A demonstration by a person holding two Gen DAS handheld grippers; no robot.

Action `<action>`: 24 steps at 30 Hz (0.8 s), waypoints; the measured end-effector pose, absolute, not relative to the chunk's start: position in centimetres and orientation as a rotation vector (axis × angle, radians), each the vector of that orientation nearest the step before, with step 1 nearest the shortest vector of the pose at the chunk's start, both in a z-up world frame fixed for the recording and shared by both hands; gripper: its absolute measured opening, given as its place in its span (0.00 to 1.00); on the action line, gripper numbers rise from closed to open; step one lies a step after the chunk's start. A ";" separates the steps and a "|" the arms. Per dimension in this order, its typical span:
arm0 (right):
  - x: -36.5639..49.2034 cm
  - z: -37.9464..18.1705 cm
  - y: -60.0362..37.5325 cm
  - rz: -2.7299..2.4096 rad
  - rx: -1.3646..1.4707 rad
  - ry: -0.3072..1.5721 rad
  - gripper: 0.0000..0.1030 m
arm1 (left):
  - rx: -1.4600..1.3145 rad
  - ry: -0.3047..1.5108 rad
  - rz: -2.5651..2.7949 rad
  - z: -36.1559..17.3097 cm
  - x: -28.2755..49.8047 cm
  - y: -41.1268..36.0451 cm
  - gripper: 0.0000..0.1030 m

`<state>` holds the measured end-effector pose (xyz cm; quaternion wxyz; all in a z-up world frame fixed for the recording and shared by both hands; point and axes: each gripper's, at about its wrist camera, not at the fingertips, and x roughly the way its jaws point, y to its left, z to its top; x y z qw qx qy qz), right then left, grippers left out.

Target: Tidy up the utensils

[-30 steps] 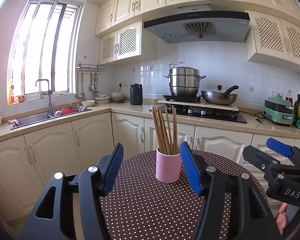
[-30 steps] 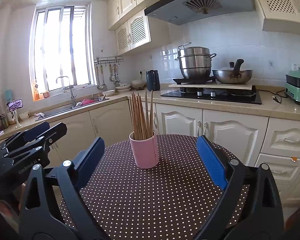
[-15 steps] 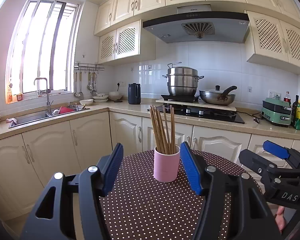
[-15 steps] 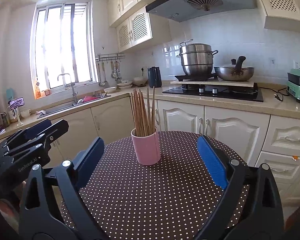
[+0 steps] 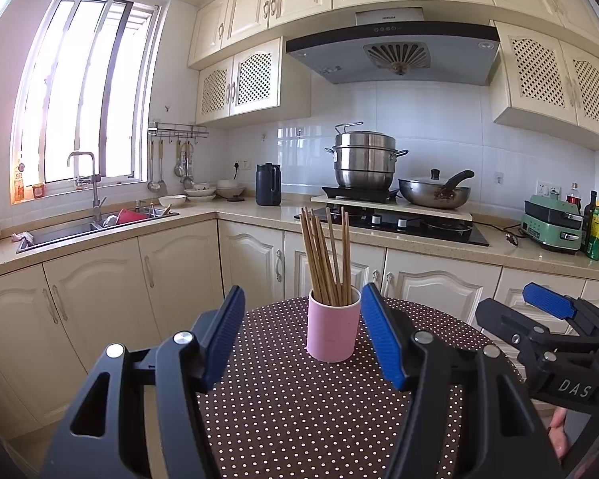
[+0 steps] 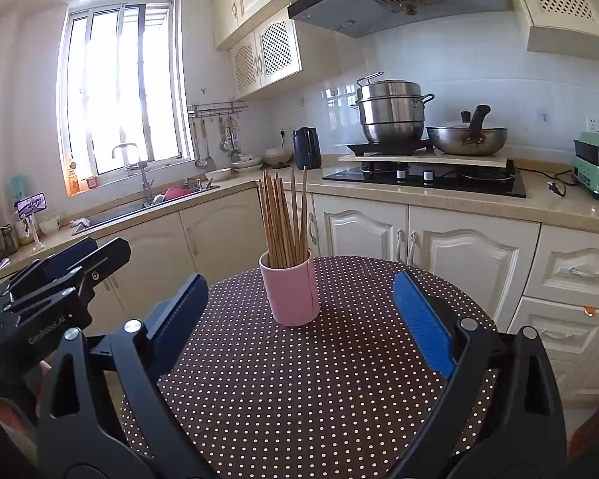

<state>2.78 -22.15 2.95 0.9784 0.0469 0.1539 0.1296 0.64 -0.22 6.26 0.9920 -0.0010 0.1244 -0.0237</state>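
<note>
Left claw (image 5: 302, 343) and right claw (image 6: 299, 319) both stand open and empty above the dotted table (image 5: 299, 407). Pink cup (image 5: 333, 325) with chopsticks (image 5: 326, 255) stands upright near the far edge, unobstructed. Kitchen cabinets (image 5: 179, 275) lie beyond.

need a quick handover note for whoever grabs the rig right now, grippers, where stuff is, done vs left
Left gripper: open, empty, level with the pink cup, not touching it.
Right gripper: open, empty, short of the cup.
Chopsticks: all standing in the cup, leaning in a loose bundle. The cup stands upright on the dotted table, towards its far edge.
Done: no loose utensils show on the table; every chopstick in view is in the cup.
Left: nothing obvious from these views. If more sorting is wanted, it starts at the cup; neither gripper has a hold yet.
</note>
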 end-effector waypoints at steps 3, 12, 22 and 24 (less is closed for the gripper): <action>2.9 2.9 -22.2 0.261 0.093 0.314 0.90 | -0.003 0.253 -0.049 6.2 0.7 -0.2 0.59; 3.1 2.8 -22.2 0.262 0.093 0.325 0.90 | -0.007 0.257 -0.046 6.0 0.8 -0.1 0.59; 3.1 2.7 -22.2 0.261 0.095 0.329 0.90 | -0.011 0.260 -0.047 6.1 0.8 0.1 0.59; 3.2 2.7 -22.2 0.261 0.097 0.330 0.90 | -0.011 0.260 -0.048 6.1 0.8 0.1 0.59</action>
